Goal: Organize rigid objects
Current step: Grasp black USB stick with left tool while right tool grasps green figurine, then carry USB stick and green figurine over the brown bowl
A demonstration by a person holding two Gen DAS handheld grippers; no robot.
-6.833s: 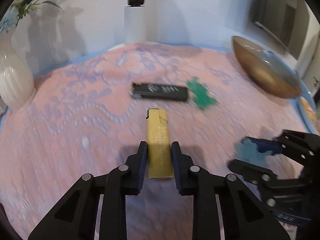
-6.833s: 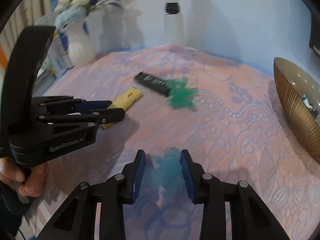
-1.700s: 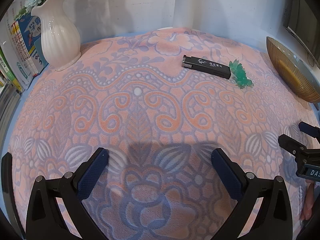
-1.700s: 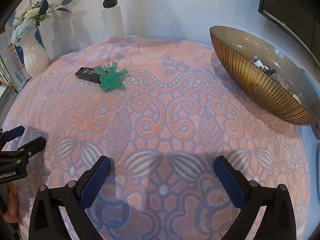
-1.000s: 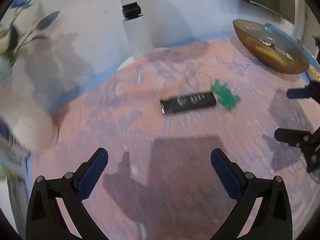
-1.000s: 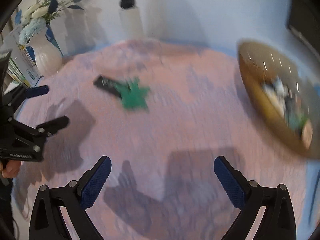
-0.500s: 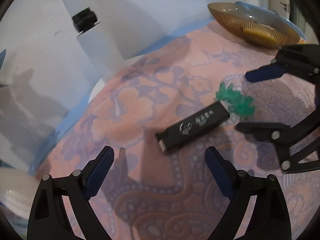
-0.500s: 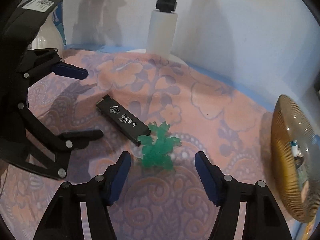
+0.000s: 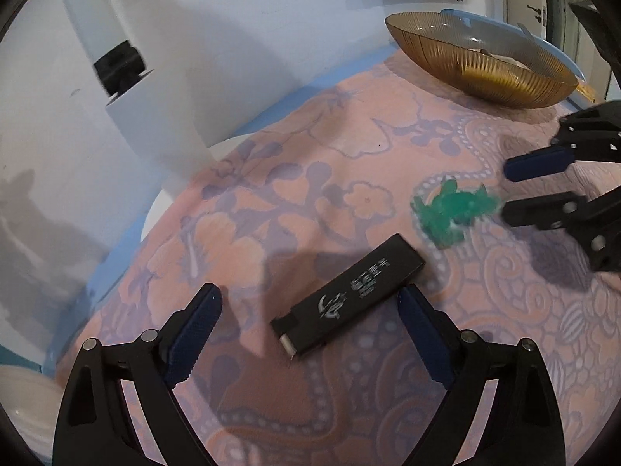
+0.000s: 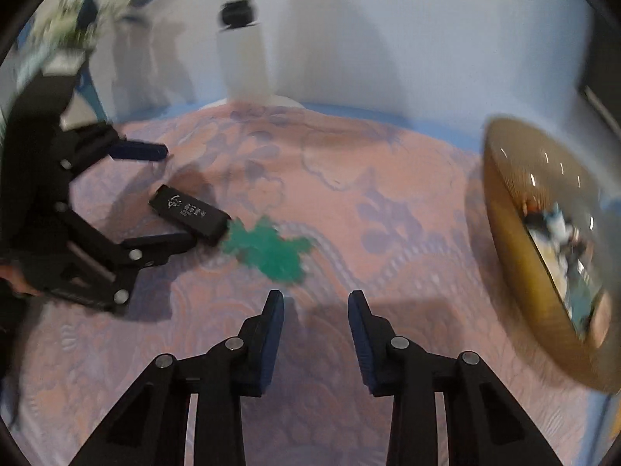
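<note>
1. The left gripper has its jaws spread wide and holds nothing; the black lighter lies flat on the cloth between the pads, slanted, with a gap on each side. Its near end, with the pale tip, points toward the gripper body, and its far corner sits just beside the right pad.
2. Ahead and to the right of the left gripper lies the green toy, close to the lighter's far end but apart from it in this view.
3. The right gripper is closing, with its jaws narrow and empty: only bare cloth lies between the pads. The toy sits just ahead of the left pad, outside the gap.
4. From the right wrist view, the lighter looks to touch the toy's left edge; blur leaves that unsure.
5. The bowl stands well to the right of the right gripper, near the cloth's edge, with small items inside.
6. Open cloth stretches between the toy and the bowl.
7. A white post stands behind the cloth's far edge.
</note>
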